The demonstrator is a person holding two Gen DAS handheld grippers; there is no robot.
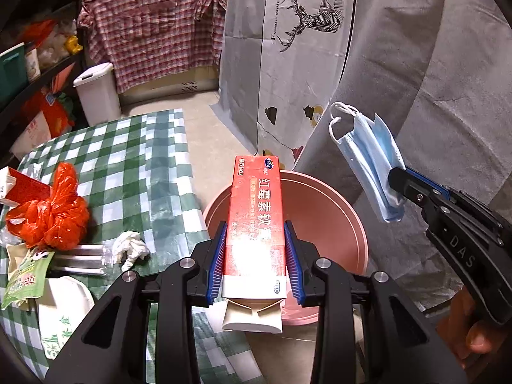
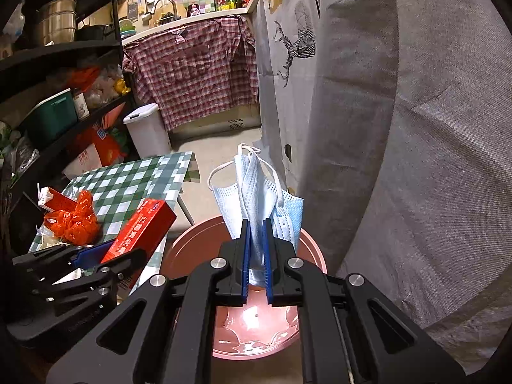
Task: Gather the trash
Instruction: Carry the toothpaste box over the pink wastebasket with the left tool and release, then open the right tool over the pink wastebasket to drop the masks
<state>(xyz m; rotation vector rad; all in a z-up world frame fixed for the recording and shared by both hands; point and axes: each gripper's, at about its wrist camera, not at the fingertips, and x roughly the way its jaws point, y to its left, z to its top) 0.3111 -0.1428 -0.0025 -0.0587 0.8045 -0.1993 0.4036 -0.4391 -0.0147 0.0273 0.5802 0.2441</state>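
My left gripper (image 1: 256, 230) is shut on a long red carton (image 1: 256, 217) with white printing, held lengthwise over the near rim of a pink bin (image 1: 332, 211). From the right wrist view the same red carton (image 2: 140, 230) sits left of the pink bin (image 2: 198, 243). My right gripper (image 2: 256, 224) is shut on crumpled blue face masks (image 2: 252, 192) that hang above the bin's mouth. In the left wrist view those face masks (image 1: 368, 160) dangle at the right from the right gripper (image 1: 395, 176).
A green-checked table (image 1: 134, 160) at the left holds an orange plastic bag (image 1: 51, 217), a crumpled white tissue (image 1: 131, 246), a red-and-white packet (image 1: 19, 185), clear tubes and green wrappers. A white lidded bin (image 1: 96, 92) stands beyond. Grey cloth (image 2: 416, 160) hangs at the right.
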